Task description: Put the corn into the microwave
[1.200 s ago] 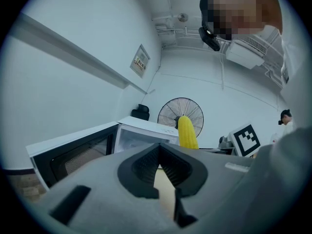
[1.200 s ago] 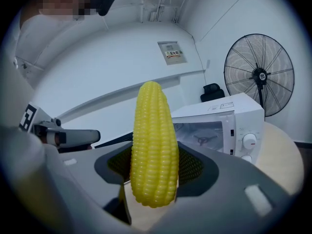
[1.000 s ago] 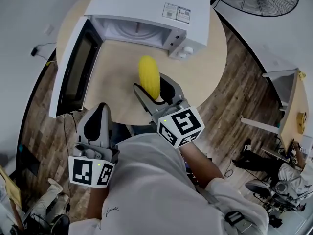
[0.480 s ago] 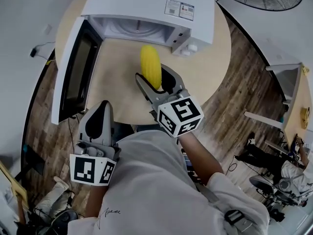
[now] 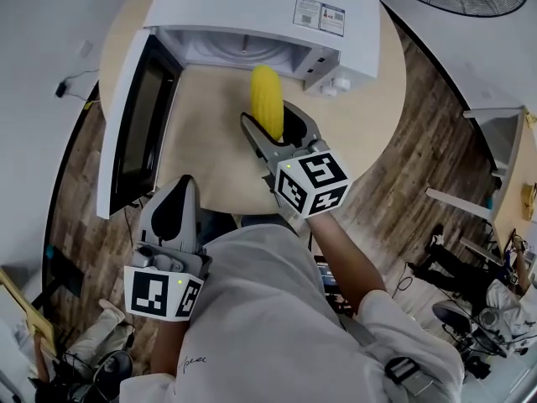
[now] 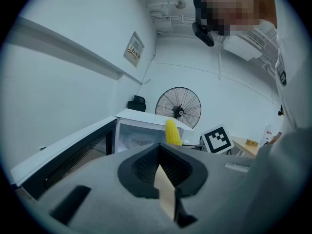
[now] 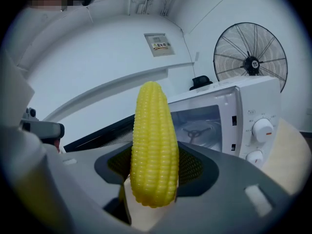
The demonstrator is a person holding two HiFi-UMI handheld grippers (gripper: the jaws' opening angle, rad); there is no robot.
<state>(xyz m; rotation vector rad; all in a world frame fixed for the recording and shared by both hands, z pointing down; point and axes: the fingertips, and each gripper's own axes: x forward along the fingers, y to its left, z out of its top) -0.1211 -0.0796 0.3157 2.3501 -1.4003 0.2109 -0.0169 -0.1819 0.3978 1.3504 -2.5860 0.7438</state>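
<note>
Right gripper [image 5: 270,120]: clamped on the corn [image 5: 267,99], just before the microwave [image 5: 252,7] mouth.
Left gripper [image 5: 183,183]: jaws together, empty, at the table's [image 5: 210,149] near edge.
Door [image 5: 134,124]: open.

The corn [image 5: 267,101] is bright yellow, patterned with neat rows of kernels. The microwave [image 5: 252,7] is white, and its door [image 5: 137,122] frames a dark window. The surface [image 5: 201,149] is pale beige, while the floor [image 5: 411,133] shows brown wood planks. The left gripper [image 5: 179,190] and right gripper [image 5: 270,131] are grey with black-and-white square markers.
</note>
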